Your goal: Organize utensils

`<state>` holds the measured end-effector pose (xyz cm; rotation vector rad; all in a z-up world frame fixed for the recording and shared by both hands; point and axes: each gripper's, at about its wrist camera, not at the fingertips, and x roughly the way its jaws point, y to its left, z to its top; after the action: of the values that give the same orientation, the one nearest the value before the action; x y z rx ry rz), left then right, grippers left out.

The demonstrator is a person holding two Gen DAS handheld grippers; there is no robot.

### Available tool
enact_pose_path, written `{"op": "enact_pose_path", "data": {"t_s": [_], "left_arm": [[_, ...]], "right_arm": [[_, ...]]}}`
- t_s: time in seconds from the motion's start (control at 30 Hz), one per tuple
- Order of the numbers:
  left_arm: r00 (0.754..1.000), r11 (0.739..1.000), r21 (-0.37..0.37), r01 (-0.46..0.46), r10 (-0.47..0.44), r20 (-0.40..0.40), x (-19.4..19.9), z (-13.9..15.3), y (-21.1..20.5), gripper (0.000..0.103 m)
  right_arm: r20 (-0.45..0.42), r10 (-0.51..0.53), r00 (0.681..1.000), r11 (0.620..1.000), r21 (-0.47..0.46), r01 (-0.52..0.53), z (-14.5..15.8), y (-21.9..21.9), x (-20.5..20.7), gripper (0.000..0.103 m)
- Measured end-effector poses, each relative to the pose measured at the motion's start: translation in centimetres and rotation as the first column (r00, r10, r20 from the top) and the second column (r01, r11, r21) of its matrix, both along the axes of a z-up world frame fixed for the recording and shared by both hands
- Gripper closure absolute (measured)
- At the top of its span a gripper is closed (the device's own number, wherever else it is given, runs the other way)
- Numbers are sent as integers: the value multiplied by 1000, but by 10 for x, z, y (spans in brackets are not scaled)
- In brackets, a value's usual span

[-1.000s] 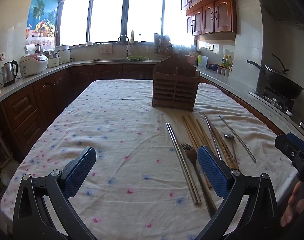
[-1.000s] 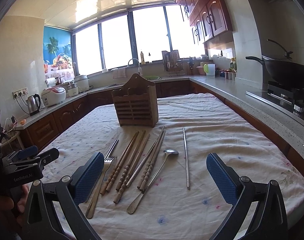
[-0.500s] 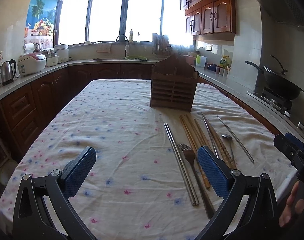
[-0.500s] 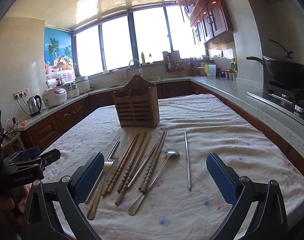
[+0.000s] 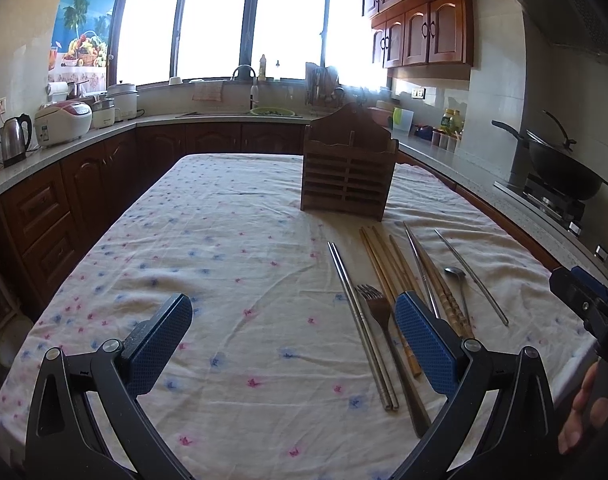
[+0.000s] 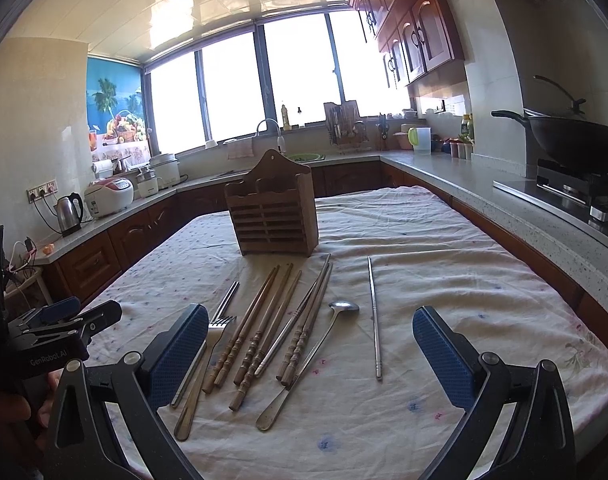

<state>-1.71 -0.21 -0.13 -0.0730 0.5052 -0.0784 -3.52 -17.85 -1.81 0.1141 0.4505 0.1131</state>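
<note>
Two grippers hang over the table, and both are spread wide with nothing in them. On the left side, the left gripper [image 5: 294, 334] sits above a bare patch of the flowery tablecloth [image 5: 224, 248]. Its right pad is just over the fork [image 5: 377, 312].

Next come the things to tidy up, all lying in a row on the cloth. First is a pair of shiny metal chopsticks [image 5: 359, 320], side by side and touching. The fork lies right beside them. After that are the wooden chopsticks [image 6: 256, 332], packed close together, with a thin metal chopstick [image 6: 292, 330] lying among them. Then comes the spoon [image 6: 315, 348], with its bowl pointing away from the camera. Last, off by itself, is one more metal chopstick [image 6: 373, 316].

Behind the row stands the wooden holder [image 6: 274, 212], upright, with open slots at the top. I think that is where everything should go. Nothing is in it yet, so the job has not really started.

The right gripper [image 6: 309, 352] hovers above the spoon and the wooden chopsticks.

Here is what could go wrong. The sticks lie so close that a pinch may catch two or three at once, or push the others away. The metal ones are thin, round and smooth, so they could roll or slip out of the pads. A long stick held near one end may tip down and miss its slot. Bumping the holder could knock it over.
</note>
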Motion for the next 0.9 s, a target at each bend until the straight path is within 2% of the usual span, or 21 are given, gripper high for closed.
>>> {"op": "enact_pose_path", "data": {"t_s": [0.33, 0.53, 0.67, 0.77, 0.9], "left_arm": [[993, 998, -64, -23, 15, -120, 29, -7, 13, 0], [988, 998, -56, -8, -1, -154, 48, -6, 10, 1], [983, 999, -38, 3, -10, -182, 67, -3, 6, 7], [977, 1000, -25, 17, -22, -210, 82, -3, 1, 12], [968, 999, 4, 38, -36, -248, 104, -6, -6, 18]], "right_arm": [[-41, -9, 999, 1000, 30, 10, -4, -13, 13, 0], [-70, -9, 997, 999, 32, 12, -6, -18, 23, 1], [-82, -14, 997, 1000, 27, 16, -3, -22, 33, 1], [-98, -20, 995, 999, 34, 23, -2, -27, 42, 5], [-143, -32, 989, 998, 52, 39, -4, -35, 61, 16]]}}
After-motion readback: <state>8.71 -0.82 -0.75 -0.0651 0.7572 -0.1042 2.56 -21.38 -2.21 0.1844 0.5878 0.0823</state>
